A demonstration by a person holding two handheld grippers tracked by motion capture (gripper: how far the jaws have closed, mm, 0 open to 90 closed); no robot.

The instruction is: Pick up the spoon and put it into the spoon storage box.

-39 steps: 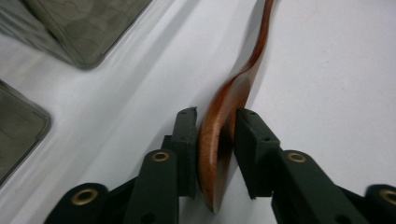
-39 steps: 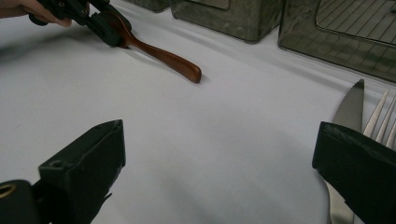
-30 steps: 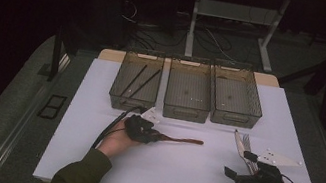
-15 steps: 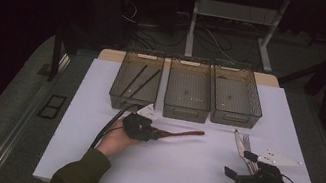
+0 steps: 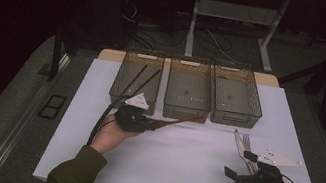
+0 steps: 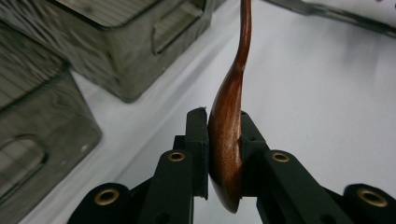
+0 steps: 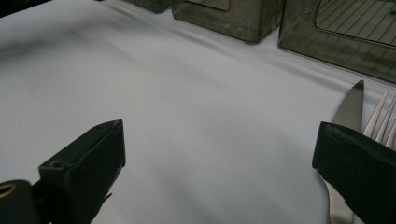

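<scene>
A: Left hand-held gripper, state?

B: Clamped on a wooden spoon. In the left gripper view the jaws press both sides of the spoon's bowl, and the handle runs away from the camera over the white tabletop.

A: Spoon's position, from above?

B: Lifted at a slant; the handle tip reaches toward the front wall of the middle bin. Bowl end sits in the jaws, in front of the left bin.

A: Bins?

B: Three smoky clear bins in a row at the far side of the tabletop. The left one holds two dark sticks; the right bin looks bare, though the light is dim.

A: Right hand-held gripper?

B: Jaws wide apart, gripping nothing, low over the tabletop near its front right corner. In the right gripper view a knife and a fork lie side by side by one jaw.
</scene>
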